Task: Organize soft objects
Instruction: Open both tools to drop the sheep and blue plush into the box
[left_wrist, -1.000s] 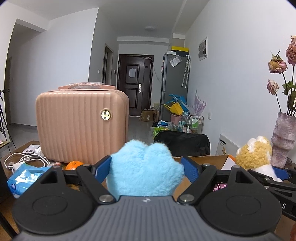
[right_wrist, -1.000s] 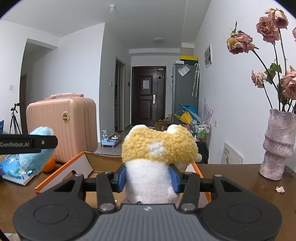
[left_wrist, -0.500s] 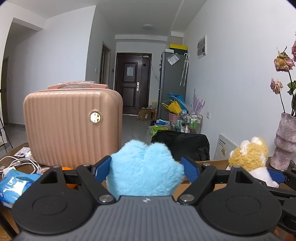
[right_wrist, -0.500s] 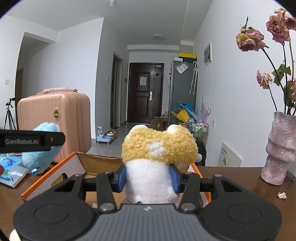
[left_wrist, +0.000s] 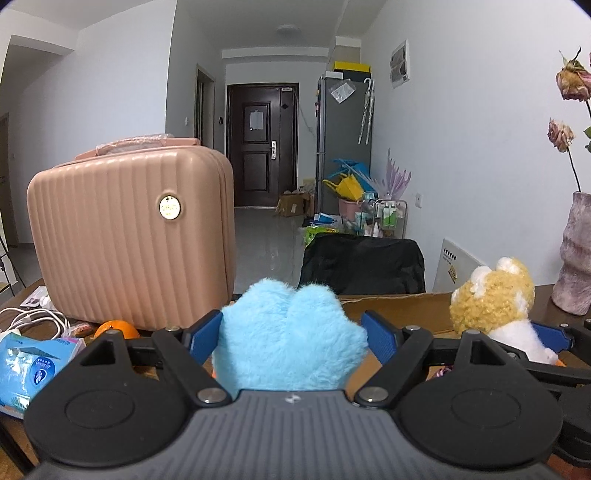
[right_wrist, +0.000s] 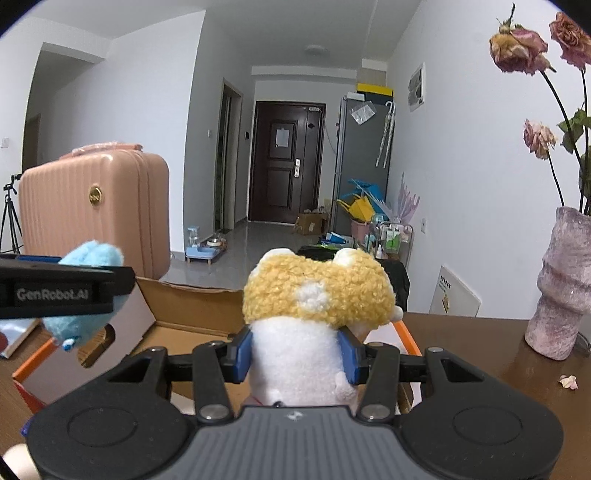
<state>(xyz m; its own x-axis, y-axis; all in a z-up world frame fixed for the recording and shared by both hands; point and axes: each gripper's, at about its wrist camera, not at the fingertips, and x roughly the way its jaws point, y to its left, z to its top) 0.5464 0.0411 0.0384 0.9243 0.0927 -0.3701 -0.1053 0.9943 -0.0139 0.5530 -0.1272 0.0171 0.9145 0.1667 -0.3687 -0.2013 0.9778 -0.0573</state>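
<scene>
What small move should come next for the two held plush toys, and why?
Probably lower both toward the open cardboard box. The left gripper grips the blue plush, the right gripper the yellow-and-white plush, and both hang above the box, not yet inside.

Right claw (right_wrist: 295, 354) clamped on yellow-and-white plush toy (right_wrist: 314, 310), held above open cardboard box (right_wrist: 192, 314). Left of box's middle, left claw (right_wrist: 66, 291) w/ blue plush (right_wrist: 88, 288). Pink suitcase (right_wrist: 96, 221) behind box; vase (right_wrist: 561, 284) on counter (right_wrist: 480, 350), right of box.
</scene>
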